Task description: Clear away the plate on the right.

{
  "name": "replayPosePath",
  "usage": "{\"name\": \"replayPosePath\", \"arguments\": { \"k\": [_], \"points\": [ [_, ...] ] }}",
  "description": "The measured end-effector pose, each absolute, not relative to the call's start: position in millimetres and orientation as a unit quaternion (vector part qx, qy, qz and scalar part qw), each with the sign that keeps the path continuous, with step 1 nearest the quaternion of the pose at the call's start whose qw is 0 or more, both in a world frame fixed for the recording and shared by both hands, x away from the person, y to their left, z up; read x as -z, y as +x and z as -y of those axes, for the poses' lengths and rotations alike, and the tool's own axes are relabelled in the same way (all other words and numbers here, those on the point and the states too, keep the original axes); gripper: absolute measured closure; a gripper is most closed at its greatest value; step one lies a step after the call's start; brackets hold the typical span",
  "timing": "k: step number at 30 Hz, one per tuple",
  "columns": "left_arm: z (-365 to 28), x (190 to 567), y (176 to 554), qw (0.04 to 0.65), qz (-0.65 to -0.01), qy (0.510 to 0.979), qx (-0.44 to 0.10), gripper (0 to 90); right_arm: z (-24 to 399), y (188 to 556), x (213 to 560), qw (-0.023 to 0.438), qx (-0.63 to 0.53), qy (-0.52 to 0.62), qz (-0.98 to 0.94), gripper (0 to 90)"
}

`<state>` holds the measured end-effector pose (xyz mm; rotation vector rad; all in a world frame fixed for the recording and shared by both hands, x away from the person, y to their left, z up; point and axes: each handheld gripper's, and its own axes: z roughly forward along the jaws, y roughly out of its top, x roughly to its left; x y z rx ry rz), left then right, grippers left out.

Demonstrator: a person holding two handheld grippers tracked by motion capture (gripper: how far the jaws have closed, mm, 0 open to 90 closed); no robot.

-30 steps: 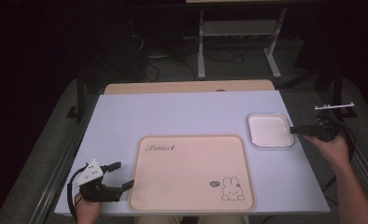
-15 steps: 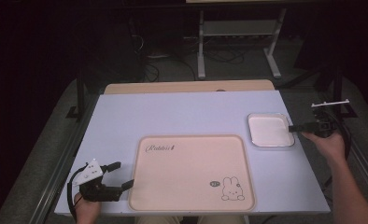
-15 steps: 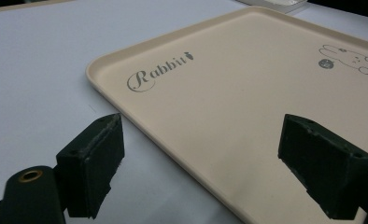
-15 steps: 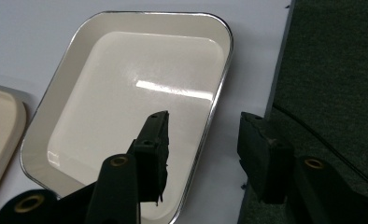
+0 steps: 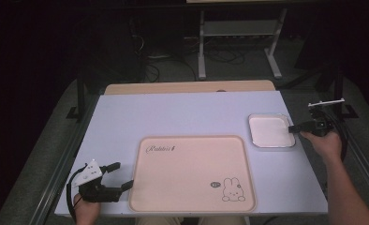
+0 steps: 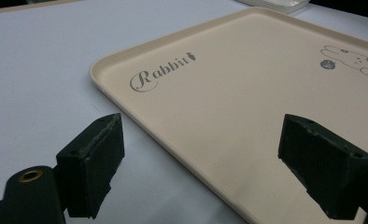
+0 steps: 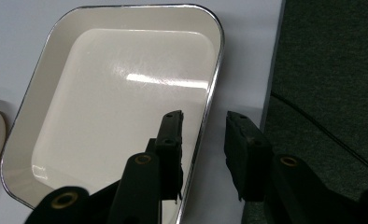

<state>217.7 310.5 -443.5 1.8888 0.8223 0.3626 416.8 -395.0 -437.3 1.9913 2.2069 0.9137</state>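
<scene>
From above, the white dish [image 5: 270,130] sits by the table's [image 5: 182,112] right edge, the right gripper [image 5: 296,127] at its rim. Through the right gripper view, its jaws, just closing, straddle the dish's right rim [image 7: 206,121], not yet pinching. In the left gripper view, the left gripper [image 6: 201,163] gapes over the tray's [image 6: 247,107] edge.

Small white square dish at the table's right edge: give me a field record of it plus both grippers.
dish: small white square enamel dish with dark rim, empty, on the pale table
right gripper: jaws straddle the dish's near rim, just been closing, gap visible at the rim
left gripper: open, astride the edge of the beige rectangular rabbit-print tray
contact: no grip visible on either item
</scene>
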Motion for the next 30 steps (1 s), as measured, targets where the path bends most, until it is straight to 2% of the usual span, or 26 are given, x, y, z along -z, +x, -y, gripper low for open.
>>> {"name": "replayPosePath", "arguments": {
  "k": [30],
  "points": [
    [-310.2, 442.7, 217.6, 0.504, -0.336, 0.781, -0.15, 14.0, 380.3, 424.1, 439.4, 0.013, -0.247, 0.671, -0.699, 84.1]
  ]
}}
